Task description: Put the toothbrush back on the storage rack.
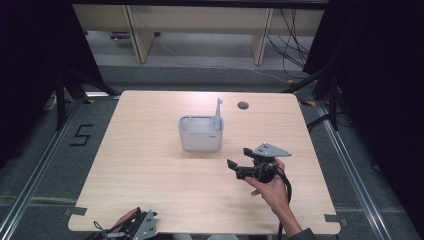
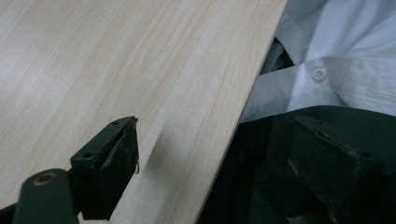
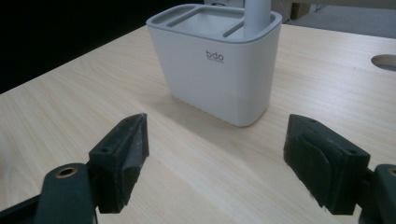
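Note:
A pale grey holder (image 1: 200,134) with compartments stands upright near the table's middle. A grey stick-like handle (image 1: 218,111) rises from its right end. My right gripper (image 1: 239,158) is open and empty on the table, just right of and nearer than the holder, pointing at it. In the right gripper view the holder (image 3: 219,70) stands a short way beyond the spread jaws (image 3: 219,158), and the handle (image 3: 256,16) sits in its far right slot. My left gripper (image 1: 139,221) is at the table's front edge, open and empty (image 2: 224,172), one jaw over the wood and one past the edge.
The wooden table (image 1: 150,165) has a round cable hole (image 1: 243,105) behind the holder. A person's white shirt (image 2: 327,60) lies past the front edge beside the left gripper. Dark stands and cables flank the table, and a "5" (image 1: 81,135) marks the floor.

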A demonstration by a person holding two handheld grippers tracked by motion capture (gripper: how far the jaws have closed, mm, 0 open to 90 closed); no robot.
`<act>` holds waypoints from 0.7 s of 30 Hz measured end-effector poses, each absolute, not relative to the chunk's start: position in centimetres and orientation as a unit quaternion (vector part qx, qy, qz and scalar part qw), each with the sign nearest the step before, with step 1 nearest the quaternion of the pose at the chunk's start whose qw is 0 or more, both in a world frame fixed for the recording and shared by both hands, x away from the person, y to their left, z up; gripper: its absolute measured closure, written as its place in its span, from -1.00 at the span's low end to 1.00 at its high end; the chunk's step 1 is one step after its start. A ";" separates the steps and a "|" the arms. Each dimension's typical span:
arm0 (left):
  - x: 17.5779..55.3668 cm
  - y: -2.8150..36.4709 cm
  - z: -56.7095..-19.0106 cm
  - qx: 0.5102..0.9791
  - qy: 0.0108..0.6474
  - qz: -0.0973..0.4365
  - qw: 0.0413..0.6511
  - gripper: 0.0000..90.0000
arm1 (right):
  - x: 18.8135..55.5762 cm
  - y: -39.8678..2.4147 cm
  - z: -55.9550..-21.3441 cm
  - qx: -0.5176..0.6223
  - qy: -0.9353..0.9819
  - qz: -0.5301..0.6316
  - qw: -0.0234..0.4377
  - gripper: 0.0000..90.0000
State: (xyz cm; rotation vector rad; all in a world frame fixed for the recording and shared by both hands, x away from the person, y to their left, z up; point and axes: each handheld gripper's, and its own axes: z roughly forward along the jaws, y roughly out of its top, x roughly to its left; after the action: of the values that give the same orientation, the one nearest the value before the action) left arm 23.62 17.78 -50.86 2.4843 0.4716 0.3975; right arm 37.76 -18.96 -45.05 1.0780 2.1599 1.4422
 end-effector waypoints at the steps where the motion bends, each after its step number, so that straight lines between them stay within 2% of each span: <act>1: 23.6 17.8 -50.8 0.930 0.177 0.148 0.287 -0.66 | 37.5 -18.7 -45.2 0.388 0.753 0.509 0.152 -0.49; 8: 23.6 17.8 -50.9 0.930 0.176 0.148 0.287 -0.66 | 36.8 -18.8 -45.8 0.378 0.759 0.506 0.158 -0.50; 10: 23.6 17.8 -50.9 0.930 0.176 0.148 0.287 -0.66 | 36.4 -18.7 -46.0 0.389 0.756 0.507 0.143 -0.50; 21: 23.6 17.8 -50.9 0.930 0.176 0.148 0.286 -0.66 | 35.3 -19.0 -47.0 0.375 0.770 0.497 0.138 -0.53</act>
State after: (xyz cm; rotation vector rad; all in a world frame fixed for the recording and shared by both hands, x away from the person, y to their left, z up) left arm 23.60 17.78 -50.87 2.4865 0.4698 0.3953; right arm 35.32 -19.01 -47.00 1.0854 2.2282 1.4377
